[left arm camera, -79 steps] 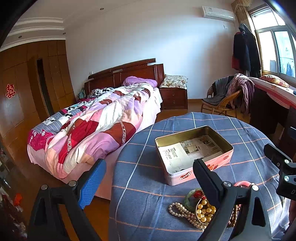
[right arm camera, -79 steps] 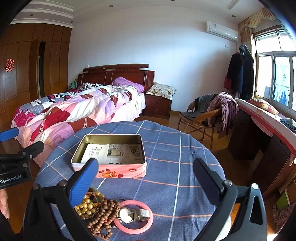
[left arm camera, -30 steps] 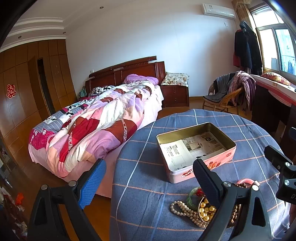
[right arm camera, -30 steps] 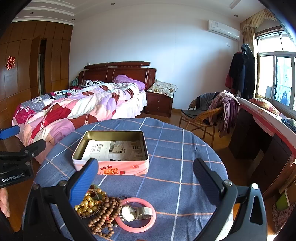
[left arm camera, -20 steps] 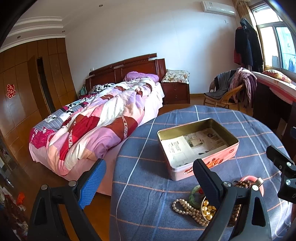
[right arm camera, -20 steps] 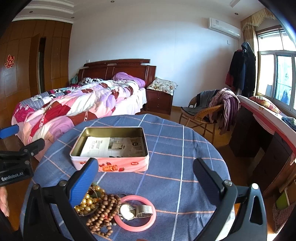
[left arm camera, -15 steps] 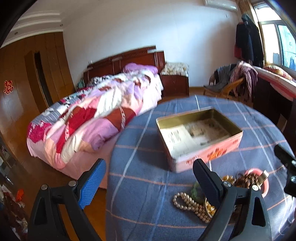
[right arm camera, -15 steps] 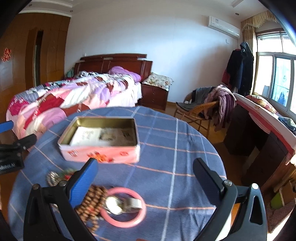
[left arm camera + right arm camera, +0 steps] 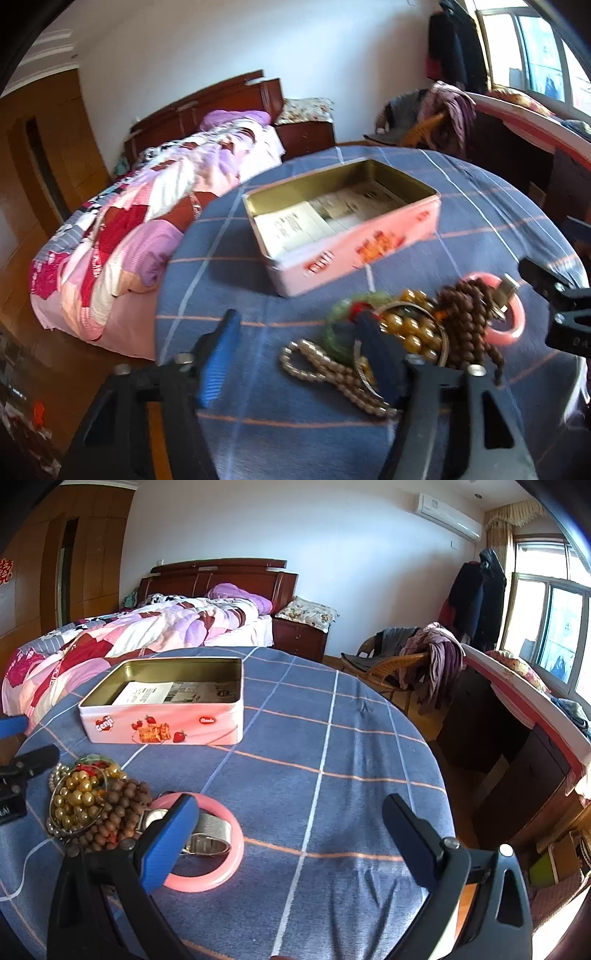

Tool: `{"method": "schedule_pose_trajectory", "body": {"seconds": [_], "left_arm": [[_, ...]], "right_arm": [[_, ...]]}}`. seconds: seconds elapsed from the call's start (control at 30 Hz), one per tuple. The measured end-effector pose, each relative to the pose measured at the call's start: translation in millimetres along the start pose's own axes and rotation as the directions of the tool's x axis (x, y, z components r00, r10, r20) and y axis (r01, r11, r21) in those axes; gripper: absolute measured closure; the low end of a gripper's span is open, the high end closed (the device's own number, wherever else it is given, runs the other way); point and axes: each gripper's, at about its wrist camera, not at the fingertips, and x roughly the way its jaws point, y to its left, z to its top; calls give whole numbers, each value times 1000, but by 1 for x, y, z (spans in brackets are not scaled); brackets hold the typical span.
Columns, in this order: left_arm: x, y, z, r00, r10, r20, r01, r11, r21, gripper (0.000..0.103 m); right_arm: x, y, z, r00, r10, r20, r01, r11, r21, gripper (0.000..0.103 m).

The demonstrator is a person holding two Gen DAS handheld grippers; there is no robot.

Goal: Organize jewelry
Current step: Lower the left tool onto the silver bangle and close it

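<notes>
Left gripper [image 9: 299, 354] closing, seemingly empty | tablecloth [image 9: 332, 775] right half bare

Both cameras ride the handheld tools and look forward and downward, from close above its near edge, across the round blue-checked table [image 9: 332, 760] toward the bed [image 9: 155, 631] and the far white wall. The left wrist view, blurred and apparently tilted, sits to the left, with the bed [image 9: 147, 206] filling its left half; the right wrist view sits further right and takes in the window [image 9: 554, 627]. Both share the open pink tin [image 9: 343, 225] [image 9: 166, 701], the heap of jewelry [image 9: 417, 332] [image 9: 96, 801] before it, and the wicker chair [image 9: 391, 661].
</notes>
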Motion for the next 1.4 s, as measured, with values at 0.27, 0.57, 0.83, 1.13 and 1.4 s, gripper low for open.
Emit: {"method": "schedule_pose_trajectory", "body": {"seconds": [0.27,0.57,0.83,1.13,1.4], "left_arm": [[15,-7,-11,994,-98,-58,98,995,0,64],[6,3,-6,970,-243,-13,242,969,-44,100],[-35,26,19,971,-195,136,204,977,-55,100],[-23,24,16,973,-205,110,212,976,-58,100],[22,-3,-8,979,-194,-66,196,980,25,97]], "right_arm": [[1,4,-2,1000,1,6,-1,1000,-13,2],[3,7,-3,1000,1,5,-1,1000,-19,2],[4,5,-4,1000,5,4,-5,1000,-12,2],[6,9,-6,1000,13,2,-13,1000,-22,2],[3,10,-5,1000,23,15,-23,999,-28,2]]}}
